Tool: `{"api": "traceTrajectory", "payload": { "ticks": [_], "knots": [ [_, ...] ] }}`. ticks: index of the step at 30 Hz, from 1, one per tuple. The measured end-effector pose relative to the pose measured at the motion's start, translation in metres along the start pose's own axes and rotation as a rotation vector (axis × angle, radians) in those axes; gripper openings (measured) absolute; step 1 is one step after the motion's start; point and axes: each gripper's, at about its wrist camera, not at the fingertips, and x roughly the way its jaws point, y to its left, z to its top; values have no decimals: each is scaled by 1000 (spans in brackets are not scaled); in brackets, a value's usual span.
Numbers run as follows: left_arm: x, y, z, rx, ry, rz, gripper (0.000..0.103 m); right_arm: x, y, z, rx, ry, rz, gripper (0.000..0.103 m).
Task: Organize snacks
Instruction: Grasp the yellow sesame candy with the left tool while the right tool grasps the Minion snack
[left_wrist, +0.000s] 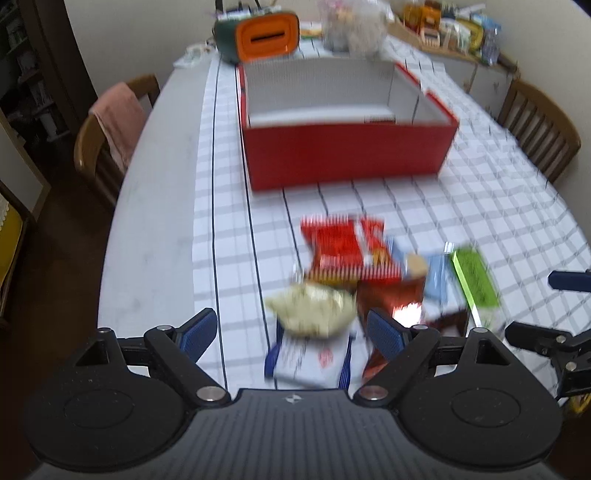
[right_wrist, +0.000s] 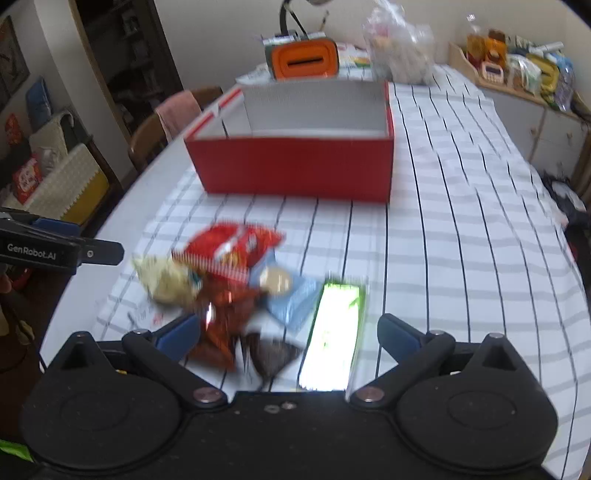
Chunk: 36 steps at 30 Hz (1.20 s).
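- Your left gripper (left_wrist: 291, 334) and right gripper (right_wrist: 288, 338) both hang wide open, empty.
- Snacks (right_wrist: 236, 280) lie heaped on the table (right_wrist: 461, 240), near the red box (right_wrist: 295, 168).
- Risk: overlapping packets; you may pinch two together.

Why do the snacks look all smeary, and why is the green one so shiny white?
Left wrist view: the snack pile and red box are smeared by motion blur, and the table edges curve from the fisheye lens. Right wrist view: the green packet is washed out white by glare, and the snacks are blurred here too.
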Motion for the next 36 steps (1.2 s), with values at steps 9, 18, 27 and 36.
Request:
{"api": "traceTrajectory", "payload": {
  "ticks": [9,18,27,36],
  "knots": [
    [33,-5,-48,46,125,-1,89,24,1,-47,67,107,-73,93],
    [45,-15,-73,77,179,-20,89,39,4,-72,75,169,-137,81],
    [51,-25,-80,113,195,-43,84,43,15,-79,37,180,-157,72],
    [55,-25,-81,103,210,-85,50,39,16,-80,31,165,-171,53]
  ]
}}
